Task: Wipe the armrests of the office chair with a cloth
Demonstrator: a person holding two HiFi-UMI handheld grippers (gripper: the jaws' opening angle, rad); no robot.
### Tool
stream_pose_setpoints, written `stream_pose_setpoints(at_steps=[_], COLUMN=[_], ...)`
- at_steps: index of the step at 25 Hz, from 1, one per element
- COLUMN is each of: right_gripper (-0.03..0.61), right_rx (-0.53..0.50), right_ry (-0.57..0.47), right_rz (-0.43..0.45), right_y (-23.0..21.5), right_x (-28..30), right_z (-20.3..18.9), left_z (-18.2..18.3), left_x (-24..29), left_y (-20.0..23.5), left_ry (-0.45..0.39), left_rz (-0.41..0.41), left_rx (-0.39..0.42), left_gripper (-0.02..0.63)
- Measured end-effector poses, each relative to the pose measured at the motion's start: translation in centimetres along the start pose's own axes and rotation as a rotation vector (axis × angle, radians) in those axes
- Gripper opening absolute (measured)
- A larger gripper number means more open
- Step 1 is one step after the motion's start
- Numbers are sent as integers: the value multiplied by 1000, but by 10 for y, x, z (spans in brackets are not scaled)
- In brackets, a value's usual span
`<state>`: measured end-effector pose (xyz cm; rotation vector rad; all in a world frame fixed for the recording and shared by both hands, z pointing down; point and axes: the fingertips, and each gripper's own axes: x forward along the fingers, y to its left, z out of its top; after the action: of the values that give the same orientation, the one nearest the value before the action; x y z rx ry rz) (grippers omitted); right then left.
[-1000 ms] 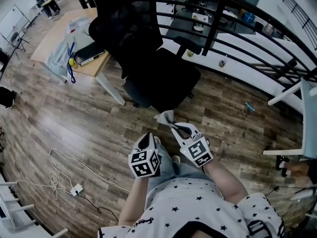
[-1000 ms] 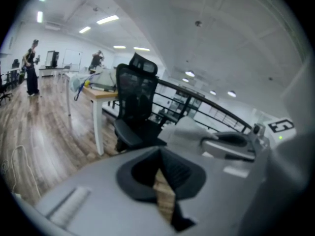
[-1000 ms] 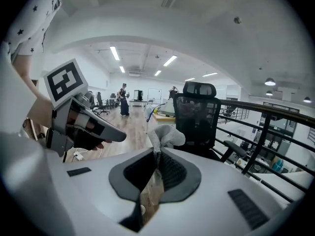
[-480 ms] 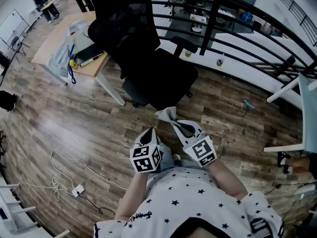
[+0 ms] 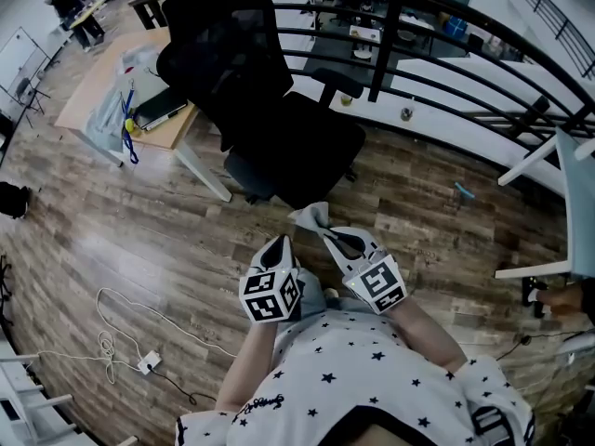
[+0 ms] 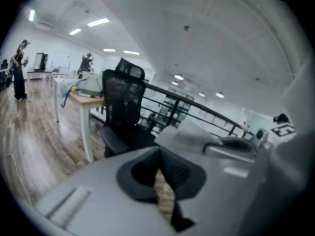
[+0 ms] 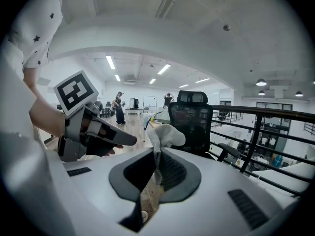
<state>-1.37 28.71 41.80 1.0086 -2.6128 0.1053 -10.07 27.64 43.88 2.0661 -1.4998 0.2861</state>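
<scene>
A black office chair (image 5: 270,110) stands on the wood floor ahead of me, its seat facing me; one armrest (image 5: 340,78) shows on its right side. The same chair (image 7: 193,122) is seen beyond the jaws in the right gripper view and the chair (image 6: 123,114) in the left gripper view. My right gripper (image 5: 325,232) is shut on a pale cloth (image 5: 311,216), which bunches above the jaws as the cloth (image 7: 166,136). My left gripper (image 5: 277,246) is held beside it, jaws shut with nothing between them. Both grippers are short of the chair.
A wooden desk (image 5: 121,100) with a laptop and a bag stands left of the chair. A black railing (image 5: 446,45) runs behind it. A white cable (image 5: 121,333) lies on the floor at left. White table legs (image 5: 539,165) stand at right.
The view has shifted slightly; the chair sits a little farther left and higher in the picture. Both grippers stay close together in front of me, the cloth still held.
</scene>
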Motion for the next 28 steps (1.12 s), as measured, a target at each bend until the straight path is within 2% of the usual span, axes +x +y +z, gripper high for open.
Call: stream_pose_setpoints(at_steps=[11,28], right_gripper=[28,28], right_rx=[27,99], right_ry=[-29,-44], right_rz=[-28,-141], right_y=[-11,-64], right_x=[-9,-22], right_z=[4,-5], left_z=[6,19], left_x=[3,56], left_y=[2,-37], left_ry=[-24,17], left_rz=[20,-95], left_rx=[-25,23], left_gripper=[5,5])
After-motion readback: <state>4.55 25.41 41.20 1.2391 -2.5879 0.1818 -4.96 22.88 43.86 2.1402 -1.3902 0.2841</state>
